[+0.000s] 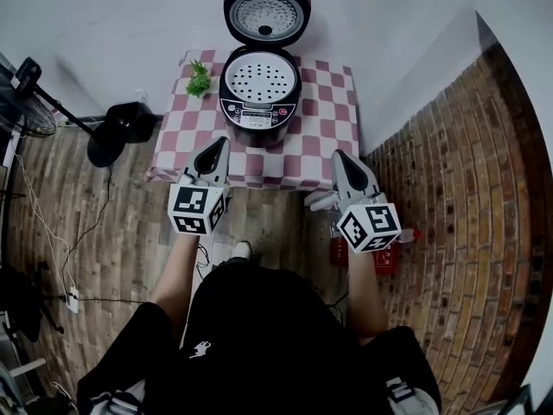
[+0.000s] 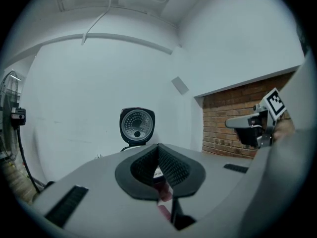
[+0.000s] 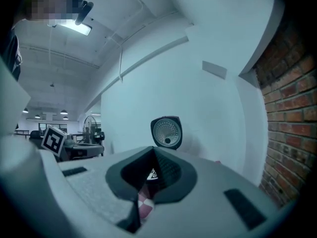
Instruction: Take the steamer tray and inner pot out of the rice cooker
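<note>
The black rice cooker (image 1: 259, 102) stands on a small table with a pink-and-white checked cloth (image 1: 333, 115). Its lid (image 1: 266, 14) is raised toward the wall. The white perforated steamer tray (image 1: 261, 78) sits in the cooker's mouth and hides the inner pot. Short of the table's near edge, my left gripper (image 1: 219, 143) and right gripper (image 1: 340, 156) are both shut with nothing in them, pointing at the cooker. The left gripper view shows the raised lid (image 2: 137, 125) above my closed jaws and the right gripper (image 2: 251, 125) off to the side. In the right gripper view the lid (image 3: 166, 132) is straight ahead.
A green plant sprig (image 1: 200, 80) lies on the cloth left of the cooker. A black fan base (image 1: 121, 130) and cables are on the wooden floor at left. A brick wall (image 1: 467, 197) runs along the right, with a red object (image 1: 384, 256) on the floor beside it.
</note>
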A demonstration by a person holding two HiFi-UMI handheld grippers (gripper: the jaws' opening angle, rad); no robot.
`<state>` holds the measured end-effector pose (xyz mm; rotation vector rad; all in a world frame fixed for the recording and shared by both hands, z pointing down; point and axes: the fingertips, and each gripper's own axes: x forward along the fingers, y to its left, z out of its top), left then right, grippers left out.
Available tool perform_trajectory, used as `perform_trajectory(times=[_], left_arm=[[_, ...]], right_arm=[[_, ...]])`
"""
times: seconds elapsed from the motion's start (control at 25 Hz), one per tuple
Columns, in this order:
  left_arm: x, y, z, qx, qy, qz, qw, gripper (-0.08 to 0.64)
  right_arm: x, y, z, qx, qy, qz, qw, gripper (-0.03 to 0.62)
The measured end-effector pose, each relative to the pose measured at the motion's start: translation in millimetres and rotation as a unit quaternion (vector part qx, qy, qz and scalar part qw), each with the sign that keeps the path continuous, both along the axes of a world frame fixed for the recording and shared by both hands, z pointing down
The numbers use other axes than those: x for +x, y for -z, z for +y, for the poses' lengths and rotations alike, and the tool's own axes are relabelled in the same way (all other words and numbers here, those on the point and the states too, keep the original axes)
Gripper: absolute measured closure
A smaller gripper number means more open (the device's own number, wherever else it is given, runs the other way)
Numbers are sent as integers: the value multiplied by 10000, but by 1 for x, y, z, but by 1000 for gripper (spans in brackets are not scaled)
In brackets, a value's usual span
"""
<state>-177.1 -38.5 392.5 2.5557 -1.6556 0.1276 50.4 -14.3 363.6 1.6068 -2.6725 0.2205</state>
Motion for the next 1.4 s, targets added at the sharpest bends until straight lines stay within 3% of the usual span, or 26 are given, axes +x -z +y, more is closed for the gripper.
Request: perform_trajectory(times=[0.32,0.84,1.4], left_arm=[[-39,-8,-38,-93,-212,175,9996,558],[-82,-36,-62,-409,28,222,9989,557],[-70,-40,-133,-475,380,43,9981,557]], right_arm=[[-38,0,-33,12,-158,102,9998,591],[-73,-8,-74,-207,46,261,9994,591],[-56,-30,-172,-346,415,247,9982,591]])
